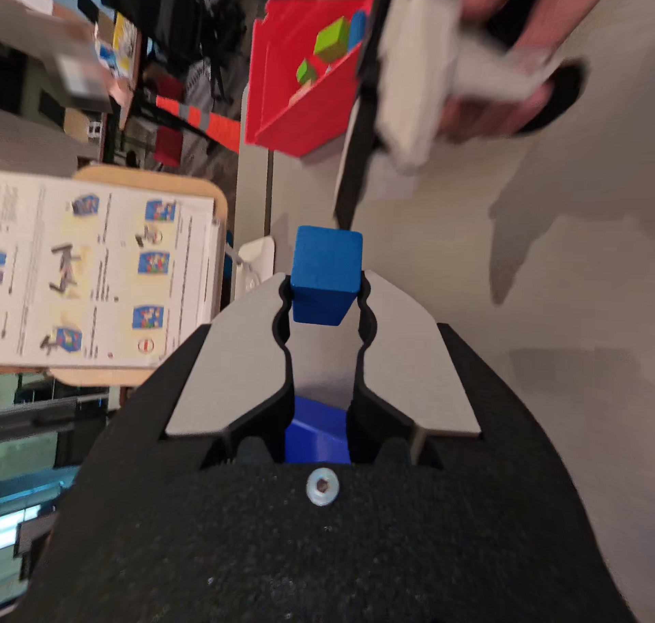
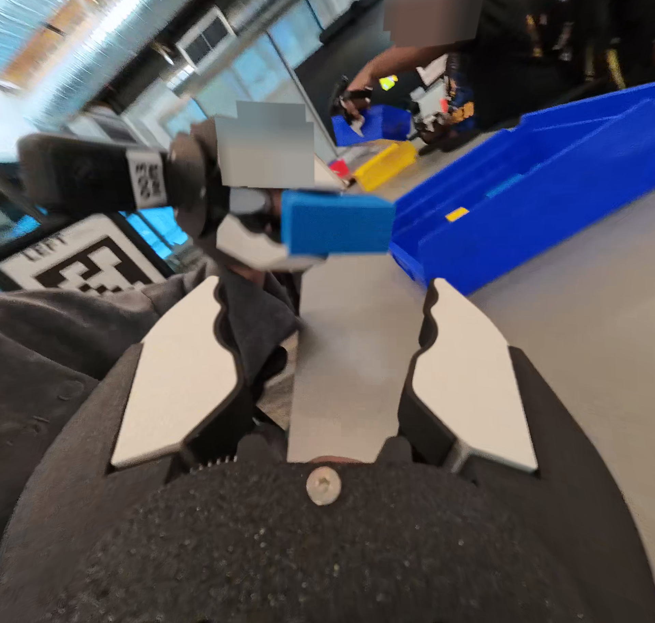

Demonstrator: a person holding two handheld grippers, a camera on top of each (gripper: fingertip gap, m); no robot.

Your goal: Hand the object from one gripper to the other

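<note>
Left wrist view shows the left gripper clamped at its tips on a solid blue painted wooden block, oblong and square-ended, its near end pinched between the two grey fingers while the rest juts forward, clear of the grey tabletop. Beyond the block, a red plastic bin holding green cubes stands on that table, and to the block's left a printed instruction sheet rests on a wooden board.

From the right wrist view, the right gripper has its fingers spread wide with nothing between them, near the block and below it but not touching. The block's free end points toward a large blue plastic bin just beyond it on the table.

By its look the block is light, rigid and not fragile, though the smooth paint may slip under a weak pinch. The free half, on the side nearest the blue bin, appears the natural place to grip, across two flat opposite faces and clear of the left fingers. The transfer has not yet happened.
</note>
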